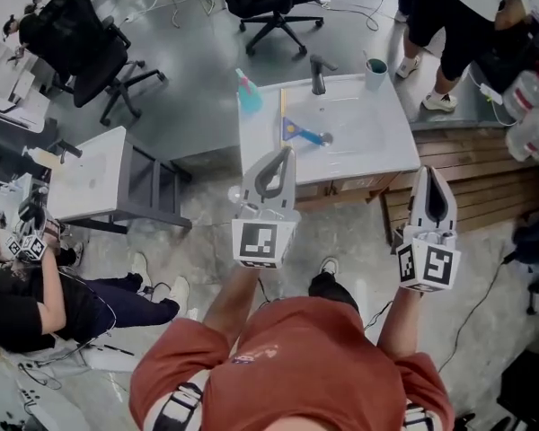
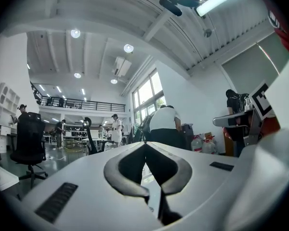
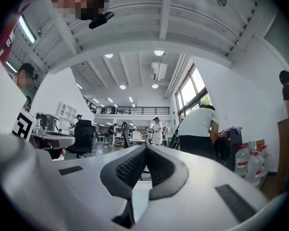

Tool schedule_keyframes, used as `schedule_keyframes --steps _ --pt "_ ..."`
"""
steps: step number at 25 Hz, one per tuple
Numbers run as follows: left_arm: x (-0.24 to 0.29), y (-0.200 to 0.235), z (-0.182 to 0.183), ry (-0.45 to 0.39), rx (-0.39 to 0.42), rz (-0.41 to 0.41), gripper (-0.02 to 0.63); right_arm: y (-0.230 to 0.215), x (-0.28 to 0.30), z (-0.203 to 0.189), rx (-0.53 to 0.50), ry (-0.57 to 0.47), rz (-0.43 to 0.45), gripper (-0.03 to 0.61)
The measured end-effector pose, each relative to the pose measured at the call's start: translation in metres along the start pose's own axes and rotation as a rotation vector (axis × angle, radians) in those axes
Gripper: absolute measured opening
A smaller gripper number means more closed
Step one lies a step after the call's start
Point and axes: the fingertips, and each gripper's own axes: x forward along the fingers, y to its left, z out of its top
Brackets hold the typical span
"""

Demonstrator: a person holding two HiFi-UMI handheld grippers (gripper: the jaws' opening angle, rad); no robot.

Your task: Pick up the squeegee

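White counter [image 1: 395, 155], sink basin at centre.
- Squeegee [image 1: 301, 133]: blue handle, yellow-edged blade; lies in the basin towards its left side, below the faucet [image 1: 317, 74], untouched.
- Spray bottle [image 1: 249, 92]: blue, upright at the counter's left rear corner.
- Cup [image 1: 375, 73]: upright at the right rear corner.
- Left gripper [image 1: 288, 152]: held level, tip over the counter's near edge, just short of the squeegee. Fingers clenched tip to tip, nothing between them.
- Right gripper [image 1: 428, 171]: held level, off the counter's near right corner, over wooden slats [image 1: 485, 196]. Fingers clenched, nothing held.
- Office chairs [image 1: 90, 52] stand on the grey floor beyond; other people stand or sit around.
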Motion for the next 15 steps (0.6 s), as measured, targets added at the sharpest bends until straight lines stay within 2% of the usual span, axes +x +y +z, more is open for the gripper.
schedule_keyframes --steps 9,15 --pt "0.078 -0.044 -0.009 0.022 0.021 0.029 0.015 -0.086 0.048 -0.017 0.056 -0.019 -0.003 0.008" --pt "0.104 -0.036 -0.009 0.017 0.011 0.083 0.015 -0.102 0.080 -0.027 0.073 -0.007 0.032 0.008"
